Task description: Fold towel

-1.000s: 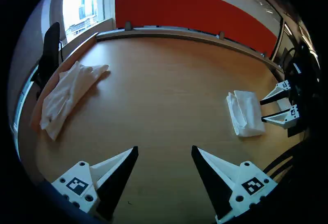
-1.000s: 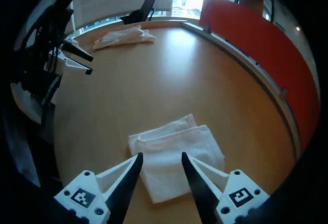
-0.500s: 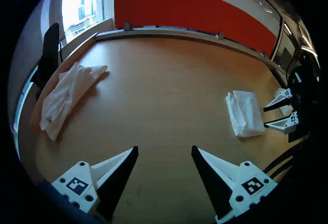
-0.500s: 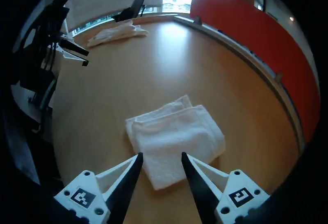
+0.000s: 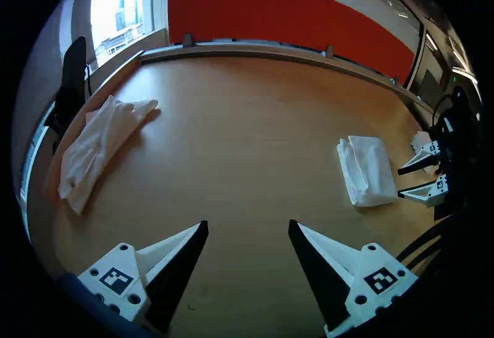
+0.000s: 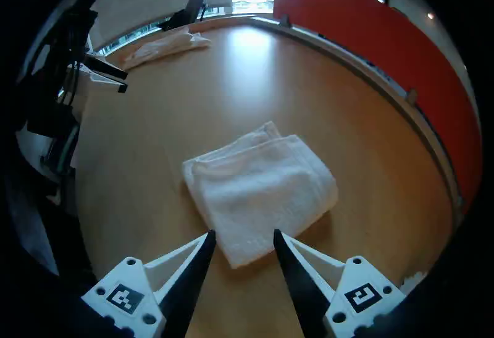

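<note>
Lying folded in a thick white rectangle, towel (image 6: 259, 199) faces parted right tongs (image 6: 242, 234); left tongs (image 5: 247, 222) parted

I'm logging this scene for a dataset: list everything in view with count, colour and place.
folded towel: one, white, on the table just ahead of the right gripper
loose towel: one, white, crumpled at the table edge by the chair
table: one, light wood
partition: one, red, along the table's far edge
chair: one, black, by the window
window: one, bright
left gripper: one, white with black fingers, open, over bare table
right gripper: one, same colours, open
</note>
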`<state>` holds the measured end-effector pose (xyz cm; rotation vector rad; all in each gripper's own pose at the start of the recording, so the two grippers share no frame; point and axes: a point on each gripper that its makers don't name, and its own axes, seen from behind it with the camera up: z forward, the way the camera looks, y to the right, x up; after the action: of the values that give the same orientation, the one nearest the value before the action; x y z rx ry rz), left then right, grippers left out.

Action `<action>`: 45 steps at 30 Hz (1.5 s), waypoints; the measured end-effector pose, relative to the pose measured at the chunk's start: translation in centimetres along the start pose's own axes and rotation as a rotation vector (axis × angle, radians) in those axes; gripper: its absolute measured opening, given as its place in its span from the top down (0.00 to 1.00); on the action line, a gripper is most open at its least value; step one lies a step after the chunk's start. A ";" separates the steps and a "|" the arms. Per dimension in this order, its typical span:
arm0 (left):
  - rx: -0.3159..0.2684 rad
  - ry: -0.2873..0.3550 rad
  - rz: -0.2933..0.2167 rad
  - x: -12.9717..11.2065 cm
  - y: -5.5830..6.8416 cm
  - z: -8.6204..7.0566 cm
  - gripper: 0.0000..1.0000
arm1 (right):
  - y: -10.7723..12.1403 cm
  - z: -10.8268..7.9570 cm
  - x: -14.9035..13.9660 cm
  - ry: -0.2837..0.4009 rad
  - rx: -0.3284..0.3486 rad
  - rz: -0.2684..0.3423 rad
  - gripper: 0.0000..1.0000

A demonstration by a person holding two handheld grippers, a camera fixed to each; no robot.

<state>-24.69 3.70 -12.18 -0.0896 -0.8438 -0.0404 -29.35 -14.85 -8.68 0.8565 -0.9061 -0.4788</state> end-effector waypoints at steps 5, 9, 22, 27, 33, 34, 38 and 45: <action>-0.001 -0.001 0.000 -0.1 0.2 0.1 0.03 | -0.2 0.3 -1.5 -0.024 -0.007 0.009 0.30; -0.002 0.000 -0.002 -0.1 0.3 0.1 0.03 | -0.1 0.5 -2.5 -0.038 -0.015 0.020 0.31; -0.001 0.000 -0.001 -0.2 0.3 0.0 0.03 | 0.0 0.8 -4.1 -0.060 -0.030 0.042 0.36; -0.001 0.001 -0.002 -0.1 0.2 0.0 0.03 | 0.0 1.0 -4.3 -0.063 -0.035 0.044 0.40; 0.000 0.002 -0.001 0.0 0.2 0.0 0.03 | 0.1 1.0 -4.8 -0.077 -0.043 0.045 0.56; 0.000 0.002 -0.001 0.0 0.2 0.0 0.03 | 0.0 1.0 -4.9 -0.079 -0.043 0.045 0.60; 0.001 0.002 -0.001 0.0 0.2 0.0 0.03 | 0.0 1.1 -4.9 -0.079 -0.046 0.055 0.74; 0.000 0.004 -0.001 0.0 0.3 0.0 0.03 | 0.4 1.1 -4.8 -0.066 -0.064 0.081 0.92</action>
<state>-24.62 3.98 -12.18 -0.0889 -0.8401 -0.0413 -32.88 -11.81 -10.34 0.7467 -0.9778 -0.4653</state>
